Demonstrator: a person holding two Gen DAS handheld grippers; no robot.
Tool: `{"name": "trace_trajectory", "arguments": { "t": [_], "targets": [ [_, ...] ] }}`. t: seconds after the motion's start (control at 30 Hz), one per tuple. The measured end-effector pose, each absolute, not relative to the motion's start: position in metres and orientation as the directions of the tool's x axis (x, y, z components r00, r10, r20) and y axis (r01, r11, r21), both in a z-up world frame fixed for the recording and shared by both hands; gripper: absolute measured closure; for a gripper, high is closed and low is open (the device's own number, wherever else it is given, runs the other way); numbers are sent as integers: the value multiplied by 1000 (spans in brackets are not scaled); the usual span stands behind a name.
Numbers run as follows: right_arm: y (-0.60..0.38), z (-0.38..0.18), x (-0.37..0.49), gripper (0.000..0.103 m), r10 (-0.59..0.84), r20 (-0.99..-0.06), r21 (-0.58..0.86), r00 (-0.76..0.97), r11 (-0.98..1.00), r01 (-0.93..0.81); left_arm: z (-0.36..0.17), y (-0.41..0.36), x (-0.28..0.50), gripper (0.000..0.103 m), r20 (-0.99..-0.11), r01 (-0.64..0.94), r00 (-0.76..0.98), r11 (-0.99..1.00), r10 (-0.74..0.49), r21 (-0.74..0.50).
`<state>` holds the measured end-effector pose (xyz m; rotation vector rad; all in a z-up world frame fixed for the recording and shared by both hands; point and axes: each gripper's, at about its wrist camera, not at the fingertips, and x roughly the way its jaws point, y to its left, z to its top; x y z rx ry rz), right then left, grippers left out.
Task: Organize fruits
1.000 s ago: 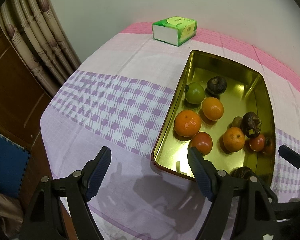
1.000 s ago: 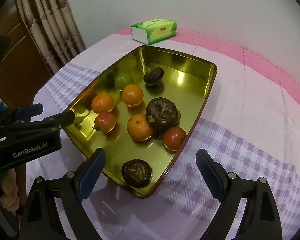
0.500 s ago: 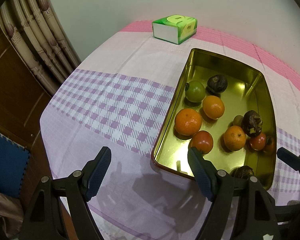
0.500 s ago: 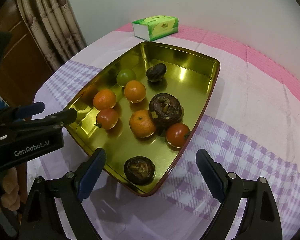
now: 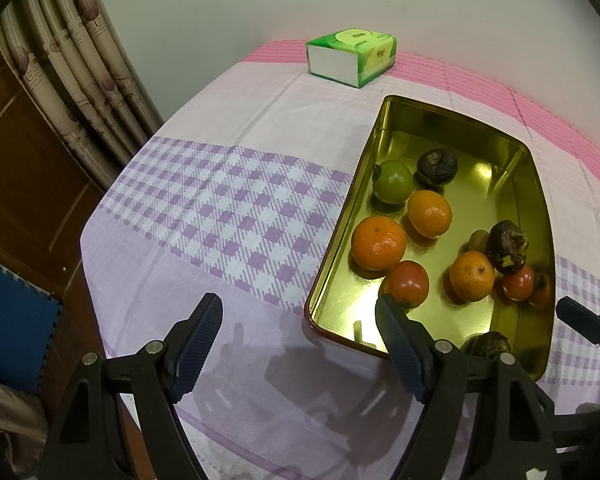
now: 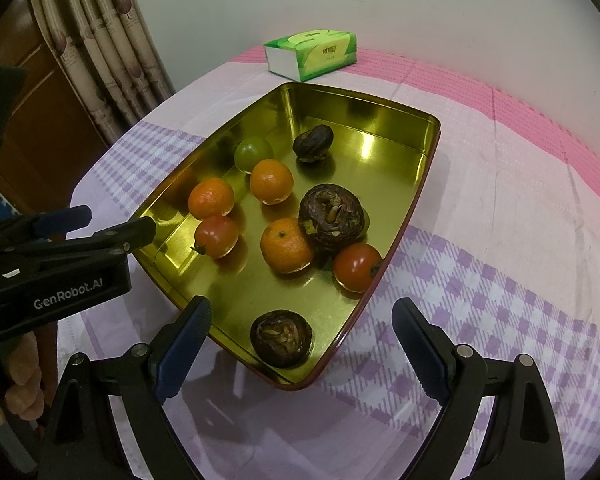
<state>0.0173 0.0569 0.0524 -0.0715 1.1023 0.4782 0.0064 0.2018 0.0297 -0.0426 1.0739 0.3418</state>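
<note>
The left gripper (image 5: pixel 298 340) is held tilted downward, its jaws spread wide with nothing between them. The right gripper (image 6: pixel 300 344) is angled down likewise, jaws parted and empty. Fingers (image 6: pixel 20 380) are seen beneath the left gripper's body.

Oranges (image 6: pixel 271 181), tomatoes (image 6: pixel 356 266) and dark fruits (image 6: pixel 332 217) lie scattered in the gold tray (image 6: pixel 384 168).
</note>
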Motion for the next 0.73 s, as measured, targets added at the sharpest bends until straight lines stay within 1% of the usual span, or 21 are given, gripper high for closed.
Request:
{"name": "trace_trajectory", "arguments": {
  "t": [0.73],
  "targets": [
    [57,55,13,12,342,-865,186,366,898,-400,31,200,6,27,-866,-285,438,951,241,120]
  ]
}}
